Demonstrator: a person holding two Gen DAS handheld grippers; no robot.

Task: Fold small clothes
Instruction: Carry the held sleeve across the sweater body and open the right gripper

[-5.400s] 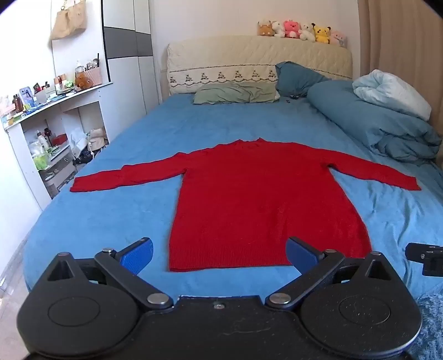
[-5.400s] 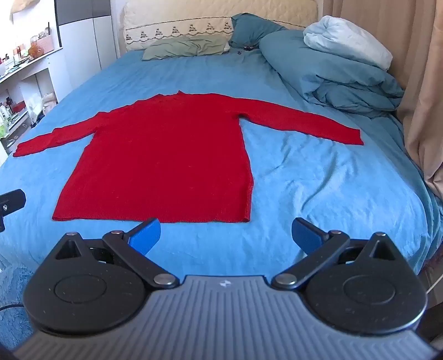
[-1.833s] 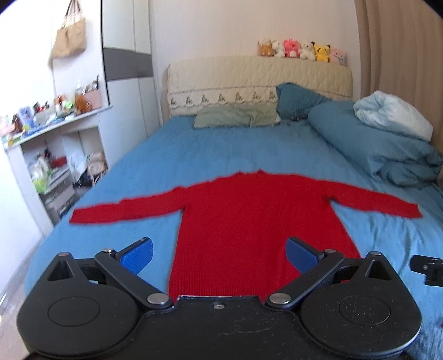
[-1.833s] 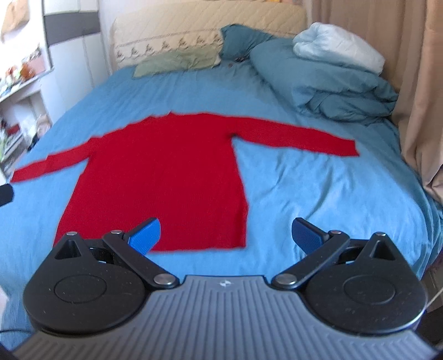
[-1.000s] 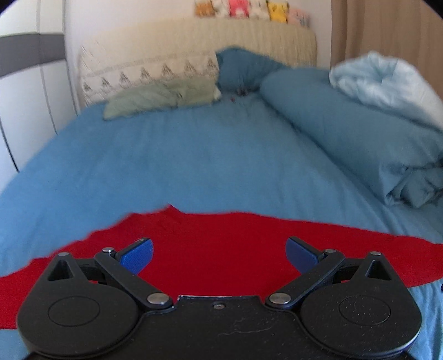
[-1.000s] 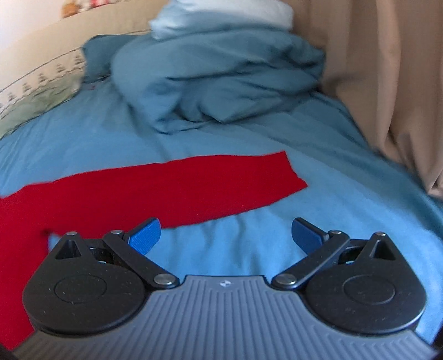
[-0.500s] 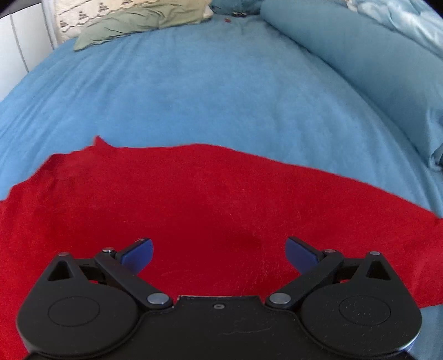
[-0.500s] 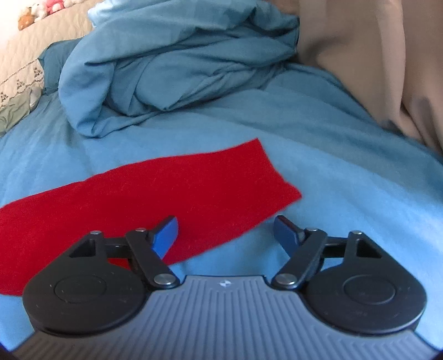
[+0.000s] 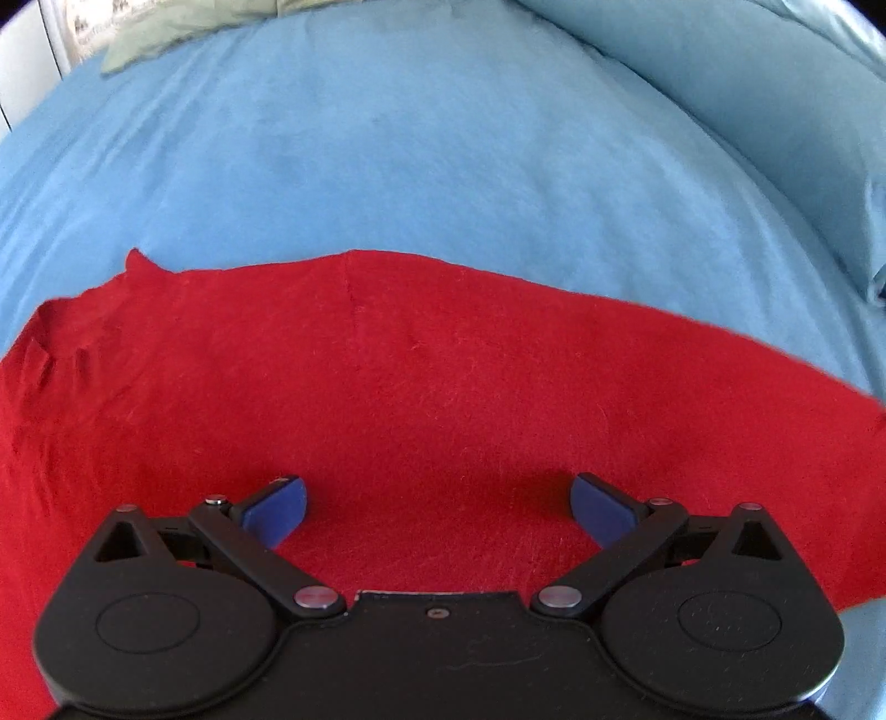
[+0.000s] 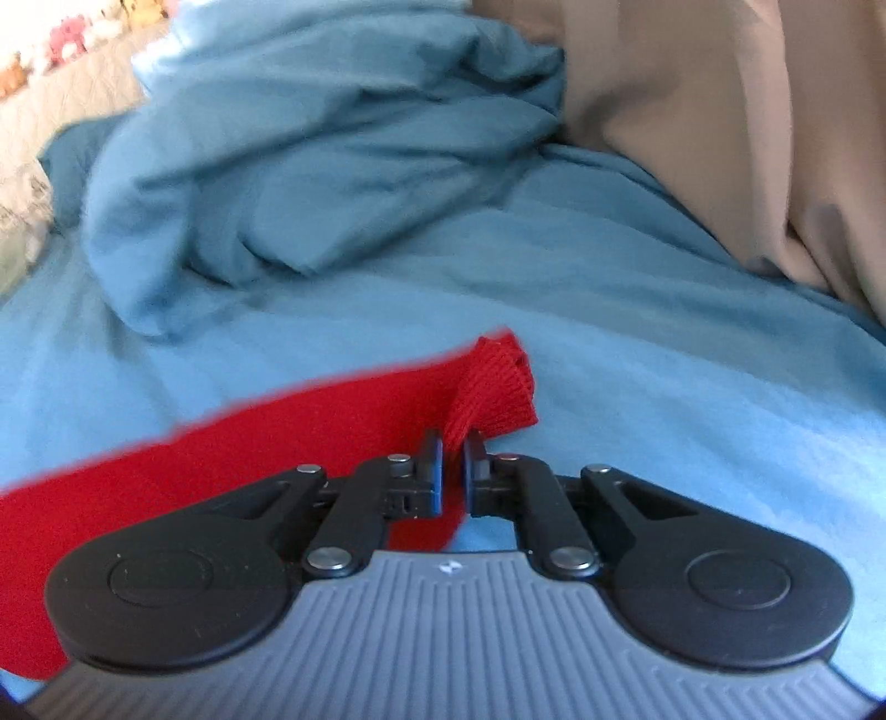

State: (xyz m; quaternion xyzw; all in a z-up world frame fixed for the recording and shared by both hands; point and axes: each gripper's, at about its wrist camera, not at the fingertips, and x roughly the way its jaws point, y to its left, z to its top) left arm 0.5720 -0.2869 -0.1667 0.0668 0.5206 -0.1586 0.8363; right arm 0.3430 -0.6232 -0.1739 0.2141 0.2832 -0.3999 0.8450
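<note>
A red knit sweater point(image 9: 443, 399) lies flat on the blue bed sheet point(image 9: 421, 166). In the left wrist view my left gripper point(image 9: 437, 507) is open, low over the sweater near its right shoulder, with both blue fingertips over the cloth. In the right wrist view my right gripper point(image 10: 453, 451) is shut on the cuff end of the sweater's right sleeve point(image 10: 493, 382), which bunches up between the fingertips. The rest of the sleeve point(image 10: 232, 459) runs off to the left on the sheet.
A bunched blue duvet point(image 10: 332, 144) lies beyond the sleeve, and it also shows in the left wrist view point(image 9: 747, 72). A beige curtain point(image 10: 747, 111) hangs at the right. A green pillow point(image 9: 183, 22) lies at the head of the bed.
My right gripper has closed on the sleeve cuff and lifted its edge. My left gripper has come down closer over the sweater's shoulder and stays open.
</note>
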